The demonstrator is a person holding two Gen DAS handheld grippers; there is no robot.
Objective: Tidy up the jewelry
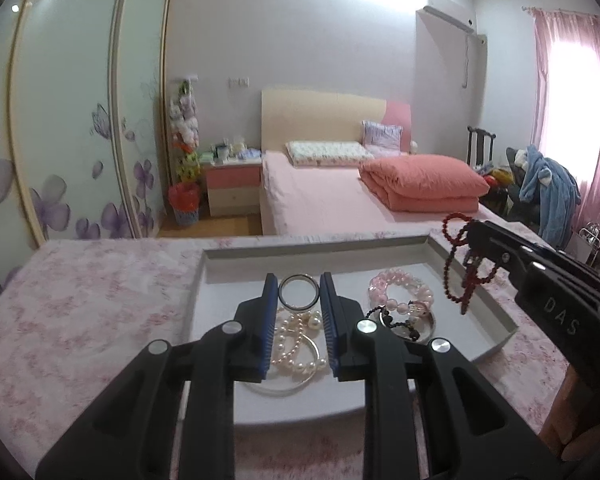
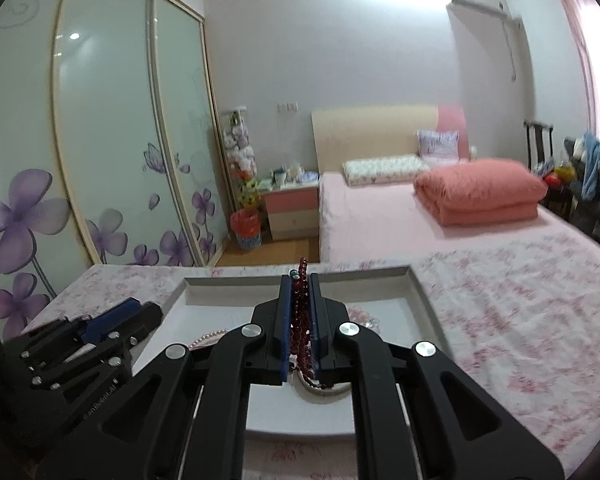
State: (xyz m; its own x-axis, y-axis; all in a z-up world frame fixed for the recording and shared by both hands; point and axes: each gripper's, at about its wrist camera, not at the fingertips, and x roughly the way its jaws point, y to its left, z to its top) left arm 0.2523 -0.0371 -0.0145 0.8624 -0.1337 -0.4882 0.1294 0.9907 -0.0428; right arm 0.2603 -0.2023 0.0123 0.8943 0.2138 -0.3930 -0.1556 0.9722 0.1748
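A grey tray (image 1: 316,250) on the floral tablecloth holds jewelry: a metal ring bangle (image 1: 299,292), a pearl strand (image 1: 296,340), a pink bead bracelet (image 1: 400,288) and a dark bead bracelet (image 1: 396,322). My left gripper (image 1: 299,288) is open, its blue pads either side of the bangle and pearls, above them. My right gripper (image 1: 474,244) is shut on a red bead string (image 1: 452,264) that hangs over the tray's right side. In the right wrist view the red beads (image 2: 300,320) sit between the shut gripper's (image 2: 300,280) pads above the tray (image 2: 300,276).
The tray sits on a table with a pink floral cloth (image 1: 80,312). A bed with a folded orange quilt (image 1: 420,184) lies behind. A floral-glass wardrobe (image 1: 60,120) stands at the left, a nightstand (image 1: 234,188) by the bed.
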